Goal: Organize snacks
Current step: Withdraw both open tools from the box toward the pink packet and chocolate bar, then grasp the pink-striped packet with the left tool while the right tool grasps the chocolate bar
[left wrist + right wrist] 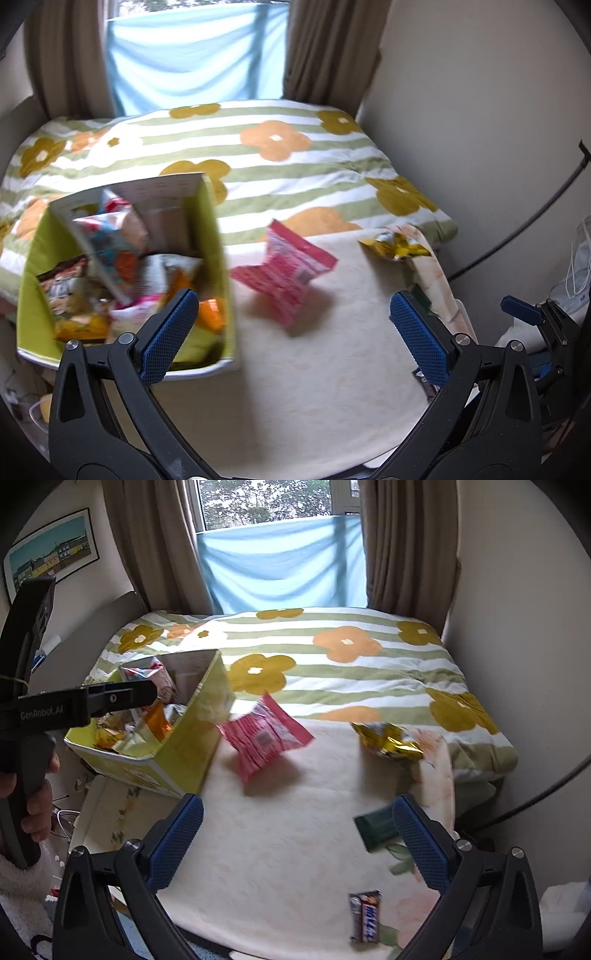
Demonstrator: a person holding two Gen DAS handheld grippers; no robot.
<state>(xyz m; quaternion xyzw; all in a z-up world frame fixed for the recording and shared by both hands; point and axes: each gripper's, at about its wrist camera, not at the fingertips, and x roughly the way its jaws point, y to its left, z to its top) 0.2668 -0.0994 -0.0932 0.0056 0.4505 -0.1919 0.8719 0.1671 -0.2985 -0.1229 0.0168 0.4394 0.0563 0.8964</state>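
Lying on the cream fleece blanket (280, 849), a crumpled pink foil snack packet (264, 738) sits just beside the yellow-green cardboard box (184, 753), at its 3 o'clock. The box is crammed with assorted snack bags (110, 266). A gold foil packet (388, 738) rests at 1 o'clock near the flowered striped duvet (332, 657). A dark green wrapped bar (376, 830) lies touching the right gripper's (299, 843) blue pad, and a brown chocolate bar (365, 917) lies at 5 o'clock. Both the right gripper and the left gripper (295, 336) gape wide, holding nothing.
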